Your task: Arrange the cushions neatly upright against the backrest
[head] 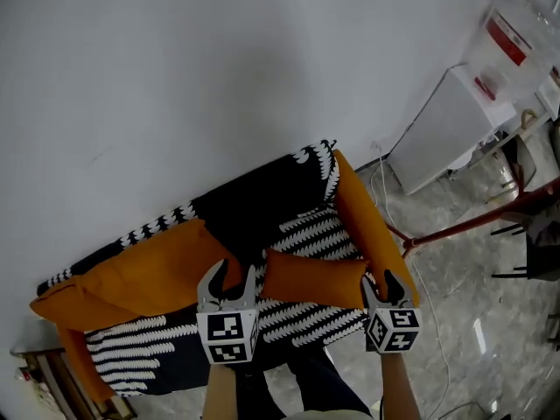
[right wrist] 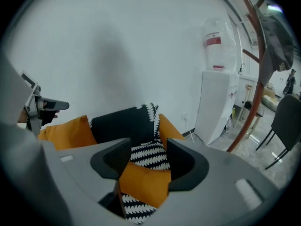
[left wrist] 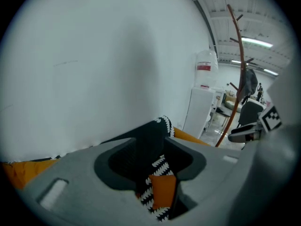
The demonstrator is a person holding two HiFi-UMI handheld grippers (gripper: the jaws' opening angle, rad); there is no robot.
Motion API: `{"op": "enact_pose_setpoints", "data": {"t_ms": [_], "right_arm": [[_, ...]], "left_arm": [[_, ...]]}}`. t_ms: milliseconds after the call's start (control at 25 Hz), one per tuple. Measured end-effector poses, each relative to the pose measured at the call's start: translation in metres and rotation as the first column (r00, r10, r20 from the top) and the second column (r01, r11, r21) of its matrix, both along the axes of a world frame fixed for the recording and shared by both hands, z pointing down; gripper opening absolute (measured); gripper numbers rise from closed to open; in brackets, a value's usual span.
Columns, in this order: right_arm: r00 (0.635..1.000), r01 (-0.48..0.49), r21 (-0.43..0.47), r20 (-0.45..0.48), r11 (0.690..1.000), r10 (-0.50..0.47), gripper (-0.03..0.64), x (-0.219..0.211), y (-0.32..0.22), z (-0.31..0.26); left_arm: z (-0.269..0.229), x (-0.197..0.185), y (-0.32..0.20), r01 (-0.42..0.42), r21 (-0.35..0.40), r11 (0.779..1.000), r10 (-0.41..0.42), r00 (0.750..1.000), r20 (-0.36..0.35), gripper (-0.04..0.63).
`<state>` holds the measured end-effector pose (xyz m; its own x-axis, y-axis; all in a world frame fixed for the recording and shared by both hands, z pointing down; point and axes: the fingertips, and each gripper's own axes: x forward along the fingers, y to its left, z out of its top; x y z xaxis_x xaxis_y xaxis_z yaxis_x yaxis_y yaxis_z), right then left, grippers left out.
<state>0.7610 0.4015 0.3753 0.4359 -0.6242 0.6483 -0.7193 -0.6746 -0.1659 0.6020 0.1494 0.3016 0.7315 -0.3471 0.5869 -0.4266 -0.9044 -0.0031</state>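
A sofa [head: 254, 208] with a black-and-white patterned cover and orange arms stands against the white wall. A large orange cushion [head: 144, 269] leans on the backrest at the left; it also shows in the right gripper view [right wrist: 66, 131]. A smaller orange cushion [head: 315, 278] lies flat on the seat. My left gripper [head: 229, 278] hovers open by this cushion's left end, and my right gripper [head: 382, 285] hovers open by its right end. The small cushion shows beyond the open jaws in the left gripper view [left wrist: 162, 192] and in the right gripper view [right wrist: 143, 180], with nothing gripped.
A white water dispenser [head: 455, 121] stands right of the sofa, with cables on the marble floor beside it. A red-brown coat stand [head: 490, 221] leans across the right side, with a dark chair [head: 534, 252] behind it. A small side table [head: 35, 370] sits at the sofa's left end.
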Motion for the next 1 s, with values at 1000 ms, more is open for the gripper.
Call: {"op": "enact_pose_setpoints", "data": {"t_ms": [1000], "right_arm": [[0.946, 0.142, -0.218, 0.318, 0.966, -0.067, 0.374, 0.0, 0.027, 0.223]], "left_arm": [[0.273, 0.029, 0.044, -0.056, -0.408, 0.911, 0.199, 0.927, 0.317, 0.328]]}}
